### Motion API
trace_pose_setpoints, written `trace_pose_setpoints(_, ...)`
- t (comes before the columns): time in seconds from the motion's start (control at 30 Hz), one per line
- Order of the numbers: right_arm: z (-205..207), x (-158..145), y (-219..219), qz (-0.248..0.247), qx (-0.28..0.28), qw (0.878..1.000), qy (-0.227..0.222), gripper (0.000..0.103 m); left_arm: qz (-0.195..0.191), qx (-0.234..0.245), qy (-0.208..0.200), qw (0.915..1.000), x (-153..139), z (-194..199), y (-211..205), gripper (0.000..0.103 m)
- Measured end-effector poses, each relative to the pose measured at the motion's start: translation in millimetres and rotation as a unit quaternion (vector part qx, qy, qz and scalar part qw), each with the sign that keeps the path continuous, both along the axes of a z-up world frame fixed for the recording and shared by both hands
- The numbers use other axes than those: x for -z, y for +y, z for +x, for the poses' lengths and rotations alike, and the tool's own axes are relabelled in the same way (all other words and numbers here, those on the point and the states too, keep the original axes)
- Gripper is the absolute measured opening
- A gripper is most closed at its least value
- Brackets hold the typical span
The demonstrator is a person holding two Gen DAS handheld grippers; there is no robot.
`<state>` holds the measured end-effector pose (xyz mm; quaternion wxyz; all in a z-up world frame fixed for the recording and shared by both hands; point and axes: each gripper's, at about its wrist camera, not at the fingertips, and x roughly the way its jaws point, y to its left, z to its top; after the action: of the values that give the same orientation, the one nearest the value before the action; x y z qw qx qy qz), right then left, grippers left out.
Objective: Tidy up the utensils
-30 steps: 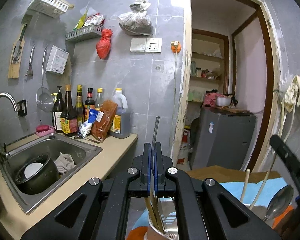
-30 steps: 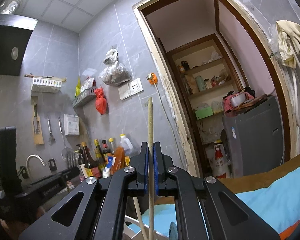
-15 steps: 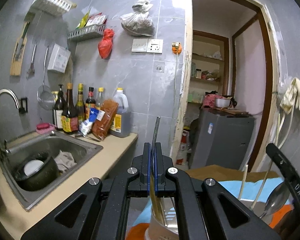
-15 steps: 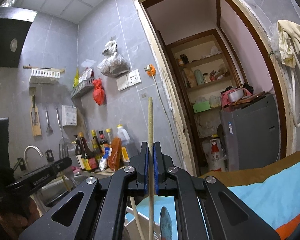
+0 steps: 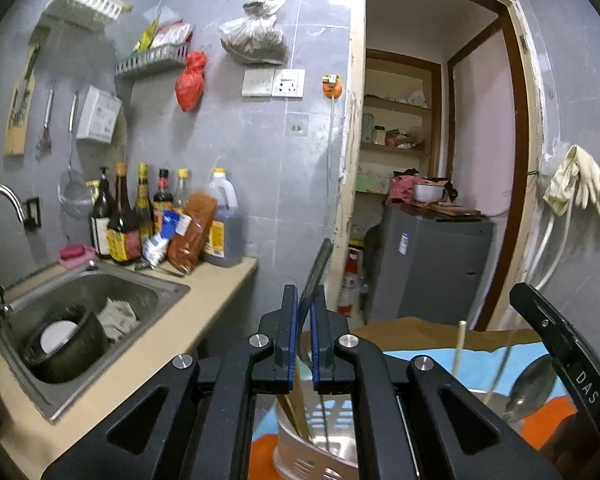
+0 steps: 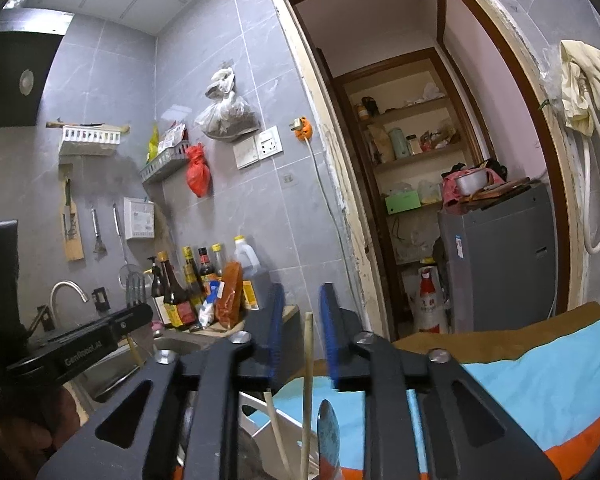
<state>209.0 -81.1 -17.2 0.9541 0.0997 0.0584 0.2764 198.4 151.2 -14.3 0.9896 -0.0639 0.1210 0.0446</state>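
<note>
My left gripper [image 5: 304, 320] has its jaws a little apart around a metal utensil handle [image 5: 318, 268] that leans to the right; its lower end stands in a perforated holder [image 5: 320, 440] below. My right gripper [image 6: 302, 328] is open. A wooden chopstick [image 6: 307, 380] stands free between its jaws, with a second chopstick [image 6: 276, 428] and a spoon [image 6: 328, 432] in a white holder [image 6: 284, 424] below. In the left wrist view the right gripper's body [image 5: 564, 348], chopsticks [image 5: 458, 352] and a spoon [image 5: 534, 386] show at the right.
A counter [image 5: 172, 332] with a steel sink [image 5: 100, 300] holding a dark pot [image 5: 60, 348] lies at the left. Bottles [image 5: 160, 216] stand against the tiled wall. A blue and orange cloth [image 6: 520, 380] covers the surface below. A doorway and grey washer [image 5: 432, 264] are behind.
My right gripper has opened and let go of the chopstick, which has dropped lower between the jaws. My left gripper's jaws have parted slightly and the metal handle now leans right.
</note>
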Motion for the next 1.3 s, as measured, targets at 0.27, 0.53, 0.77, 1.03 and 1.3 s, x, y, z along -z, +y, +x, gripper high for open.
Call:
trace_pose_setpoints(0.27,-8,-11,-8,-0.006,0.000,1.000,-0.001,0.022,-0.047,0.047,0.032,0.9972,-9,-3,4,0.020)
trace_pose_setpoints(0.53,-22,-25,-29,-0.015,0.022,1.000,0.010,0.032,-0.065,0.059,0.038,0.9954,-19,-16,-4,0.031)
trace_pose_setpoints(0.77,-47,-36,-53,-0.045,0.053,0.997,0.035,0.051,-0.056,0.081,0.048,0.9939,-32,-33,-25,0.040)
trace_pose_setpoints(1.03,-84,-55,-87,-0.059,0.089,0.993,0.055,0.078,-0.053,0.084,0.053,0.9936,-40,-70,-52,0.069)
trace_pose_setpoints(1.3,-134,-67,-115,-0.071,0.115,0.988,0.071,0.103,-0.030,0.063,0.036,0.9969,-43,-128,-79,0.094)
